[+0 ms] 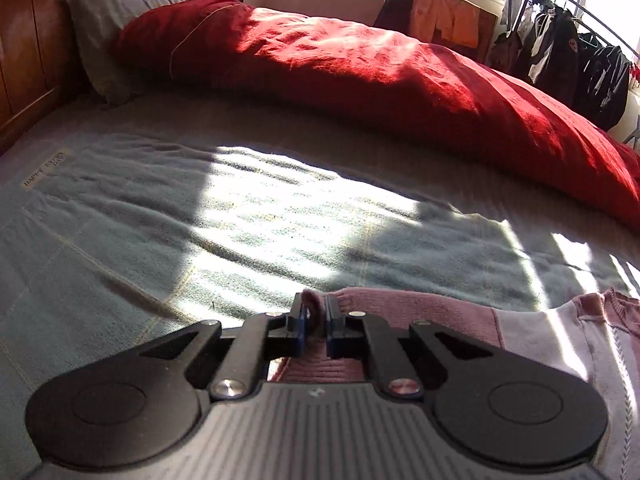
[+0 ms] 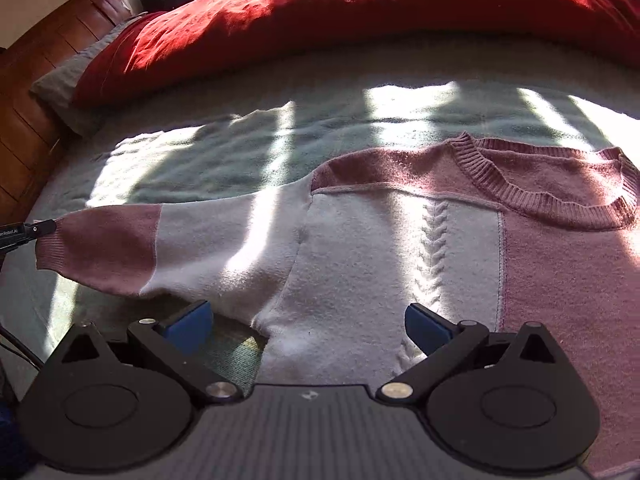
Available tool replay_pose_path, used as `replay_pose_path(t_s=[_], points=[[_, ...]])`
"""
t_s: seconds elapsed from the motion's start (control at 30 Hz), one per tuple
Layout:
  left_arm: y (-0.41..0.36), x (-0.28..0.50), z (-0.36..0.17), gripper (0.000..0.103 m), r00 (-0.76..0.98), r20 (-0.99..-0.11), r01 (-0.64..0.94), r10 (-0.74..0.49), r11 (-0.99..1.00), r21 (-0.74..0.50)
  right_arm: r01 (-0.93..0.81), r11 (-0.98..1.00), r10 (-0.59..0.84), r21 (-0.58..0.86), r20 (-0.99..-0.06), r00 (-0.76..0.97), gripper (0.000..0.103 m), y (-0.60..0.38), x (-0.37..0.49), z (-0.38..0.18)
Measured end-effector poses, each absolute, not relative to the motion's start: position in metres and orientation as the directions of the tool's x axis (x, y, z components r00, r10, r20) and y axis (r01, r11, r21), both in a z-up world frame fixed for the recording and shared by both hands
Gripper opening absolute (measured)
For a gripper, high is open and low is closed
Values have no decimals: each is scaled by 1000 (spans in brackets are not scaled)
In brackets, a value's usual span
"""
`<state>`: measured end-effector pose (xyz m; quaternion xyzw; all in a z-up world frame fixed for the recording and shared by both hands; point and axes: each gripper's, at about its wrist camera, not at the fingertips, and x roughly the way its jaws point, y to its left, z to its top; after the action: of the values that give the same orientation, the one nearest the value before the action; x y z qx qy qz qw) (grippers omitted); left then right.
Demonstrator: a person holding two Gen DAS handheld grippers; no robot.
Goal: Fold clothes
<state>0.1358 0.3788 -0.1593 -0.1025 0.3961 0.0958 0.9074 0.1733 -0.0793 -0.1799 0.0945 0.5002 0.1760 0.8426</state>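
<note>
Knitwear is being dealt with at the sleeve stage: a pink and pale sweater point(image 2: 400, 248) lies spread front-up on the grey-green blanket point(image 2: 200, 152), its ribbed neckline point(image 2: 540, 196) ahead and to the right of the right gripper point(image 2: 308, 326), whose blue pads point(image 2: 188, 326) are held wide apart just above the body panel near the underarm, with nothing between them. The left gripper point(image 1: 314, 322) is pressed together on the pink cuff point(image 1: 312, 308), a fold of ribbing being pinched directly between its blue pads; in the right wrist view the same cuff point(image 2: 52, 244) is seen far to the left, at the end of the outstretched sleeve point(image 2: 180, 248). The step in hand is judged to be the folding of this sleeve across the body. For the next move, the cuff would need to be carried over toward the cable-stitch panel point(image 2: 432, 256) and laid flat, while the shoulder seam is perhaps steadied by the right gripper. Whether the sleeve is lifted clear of the blanket cannot be told with certainty, since strong sunlight and shadow bars obscure its underside. A red duvet point(image 2: 320, 12) is heaped well beyond both grippers.
</note>
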Motion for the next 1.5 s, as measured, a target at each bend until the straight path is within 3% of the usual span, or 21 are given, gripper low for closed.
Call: replay_pose_path(t_s=[0.27, 0.3, 0.43, 0.53, 0.6, 0.7, 0.87, 0.93, 1.07, 1.17, 1.27, 1.37, 1.5], points=[[392, 169, -187, 10, 607, -787, -282, 113, 956, -80, -201, 925, 379, 323, -818, 432, 103, -82, 170, -183], [395, 170, -190, 17, 586, -800, -304, 130, 950, -68, -201, 926, 377, 320, -821, 430, 103, -83, 170, -183], [407, 168, -190, 15, 514, -829, -420, 223, 908, -16, -205, 925, 379, 320, -820, 428, 103, -87, 168, -182], [379, 165, -173, 28, 566, -817, -322, 110, 942, -96, -222, 923, 383, 316, -817, 432, 103, -85, 169, -182], [346, 169, -166, 48, 586, -811, -210, -3, 965, -155, -238, 918, 394, 318, -811, 432, 103, -82, 170, -183], [285, 177, -169, 57, 586, -792, -10, -169, 976, -216, -258, 937, 335, 235, -816, 471, 103, -65, 174, -186], [216, 185, -204, 59, 530, -797, 183, -289, 957, -225, -237, 971, 113, -27, -822, 558, 103, -30, 187, -205], [204, 183, -222, 59, 510, -807, 234, -299, 951, -204, -259, 965, 123, -32, -820, 559, 103, -17, 192, -214], [225, 171, -240, 60, 513, -844, 240, -153, 970, -30, -344, 938, 169, -32, -825, 539, 103, 16, 193, -229], [266, 164, -240, 70, 521, -851, 131, -69, 991, 0, -383, 924, 190, -25, -837, 513, 103, 35, 190, -235], [292, 164, -233, 68, 505, -863, 28, 2, 999, 19, -432, 902, 232, 7, -851, 471, 103, 44, 187, -230], [291, 171, -218, 67, 506, -862, -10, -13, 1000, -21, -455, 888, 292, 67, -846, 446, 103, 32, 185, -217], [253, 183, -200, 68, 528, -829, 114, -185, 983, -146, -418, 903, 301, 98, -837, 456, 103, -8, 178, -197]])
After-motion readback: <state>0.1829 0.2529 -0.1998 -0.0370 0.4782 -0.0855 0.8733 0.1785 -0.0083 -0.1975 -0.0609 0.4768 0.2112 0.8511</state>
